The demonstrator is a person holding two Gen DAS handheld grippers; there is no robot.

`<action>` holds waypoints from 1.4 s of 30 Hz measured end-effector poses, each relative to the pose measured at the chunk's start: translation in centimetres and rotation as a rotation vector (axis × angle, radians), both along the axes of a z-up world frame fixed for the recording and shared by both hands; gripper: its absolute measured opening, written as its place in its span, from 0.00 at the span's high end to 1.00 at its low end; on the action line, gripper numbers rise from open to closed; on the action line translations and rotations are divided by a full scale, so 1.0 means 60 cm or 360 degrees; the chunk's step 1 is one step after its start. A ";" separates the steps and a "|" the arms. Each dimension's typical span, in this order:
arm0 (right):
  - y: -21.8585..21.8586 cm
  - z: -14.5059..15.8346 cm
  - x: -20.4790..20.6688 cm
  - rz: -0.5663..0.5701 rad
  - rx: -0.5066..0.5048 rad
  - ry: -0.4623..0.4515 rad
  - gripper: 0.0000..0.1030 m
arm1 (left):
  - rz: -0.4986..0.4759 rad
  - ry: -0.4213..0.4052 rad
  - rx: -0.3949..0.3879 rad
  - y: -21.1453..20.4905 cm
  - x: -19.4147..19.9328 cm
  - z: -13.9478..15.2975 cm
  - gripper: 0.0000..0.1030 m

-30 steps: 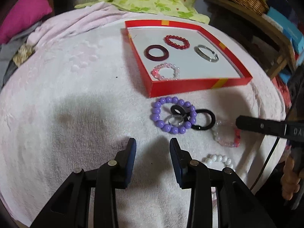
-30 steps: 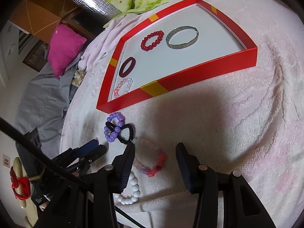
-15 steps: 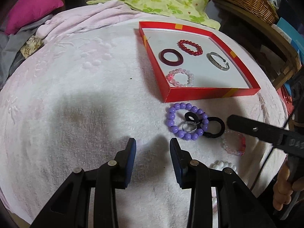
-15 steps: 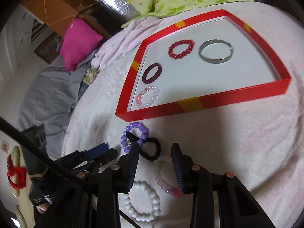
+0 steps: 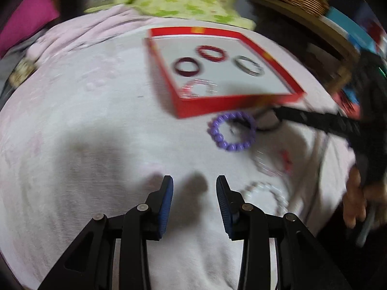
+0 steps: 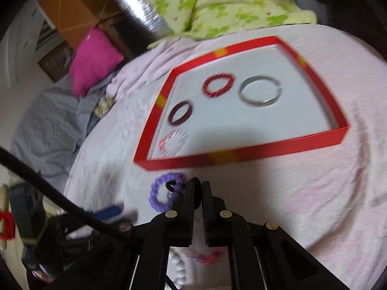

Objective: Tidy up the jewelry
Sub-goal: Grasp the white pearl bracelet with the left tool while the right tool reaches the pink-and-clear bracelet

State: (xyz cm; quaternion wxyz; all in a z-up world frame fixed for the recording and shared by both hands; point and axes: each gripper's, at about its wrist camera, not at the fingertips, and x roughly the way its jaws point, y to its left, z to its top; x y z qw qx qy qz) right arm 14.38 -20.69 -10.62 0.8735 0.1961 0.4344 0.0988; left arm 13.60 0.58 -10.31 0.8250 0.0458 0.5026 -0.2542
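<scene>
The black ring [image 5: 267,120] is the piece in play. It lies on the pale pink blanket [image 5: 96,111] just in front of the red tray's [image 5: 217,102] near wall, overlapping the purple bead bracelet [image 5: 231,130] at its right side. It is a round loop with no long axis, and blur hides whether it lies flat or is tipped up. The right gripper [image 6: 200,185] has its fingers squeezed together on the loop's edge, tips pointing down toward the tray wall.

In the tray, on its white floor, sit four pieces. A dark maroon ring [image 6: 181,112] and a clear pink-tinted bead bracelet [image 6: 173,142] are on the left, a red bead bracelet [image 6: 219,85] is at the back and a silver bangle [image 6: 260,91] lies to its right. All four lie apart from each other.

The left gripper [image 5: 194,193] hovers over bare blanket, its blue-padded fingers apart with nothing between them.

The left wrist view takes in what the right one mostly hides: a white bead bracelet [image 5: 266,195] just beside the left gripper's right finger, and a clear bracelet with red beads [image 5: 273,162] between it and the purple one. It also catches the person's hand [image 5: 355,195] on the right gripper's handle. The right wrist view shows a magenta cushion [image 6: 95,60] and a green floral quilt [image 6: 217,2] beyond the blanket.
</scene>
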 end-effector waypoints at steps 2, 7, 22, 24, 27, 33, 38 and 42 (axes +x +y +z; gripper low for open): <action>-0.024 0.004 0.000 -0.0073 0.0031 -0.0006 0.94 | -0.0121 0.0001 -0.0020 -0.018 -0.015 0.000 0.63; -0.065 0.022 -0.015 -0.0179 0.0110 -0.0084 0.94 | -0.0267 -0.0015 0.0068 -0.059 -0.036 -0.014 0.59; -0.121 0.069 -0.052 -0.0304 0.0245 -0.0298 0.94 | -0.0325 -0.0153 0.0206 -0.080 -0.051 -0.025 0.91; -0.121 0.062 -0.049 -0.0313 0.0237 -0.0259 0.94 | -0.0262 -0.0183 0.0209 -0.075 -0.043 -0.022 0.91; -0.122 0.057 -0.050 -0.0308 0.0230 -0.0239 0.94 | -0.0140 -0.0217 0.0174 -0.057 -0.028 -0.011 0.91; -0.121 0.057 -0.054 -0.0306 0.0236 -0.0246 0.94 | 0.0050 -0.0282 0.0084 -0.021 -0.012 0.013 0.91; -0.121 0.064 -0.059 -0.0306 0.0257 -0.0288 0.94 | 0.0118 -0.0359 0.0004 -0.010 -0.007 0.035 0.91; -0.124 0.071 -0.063 -0.0308 0.0281 -0.0321 0.94 | 0.0145 -0.0417 -0.0053 -0.008 -0.005 0.052 0.91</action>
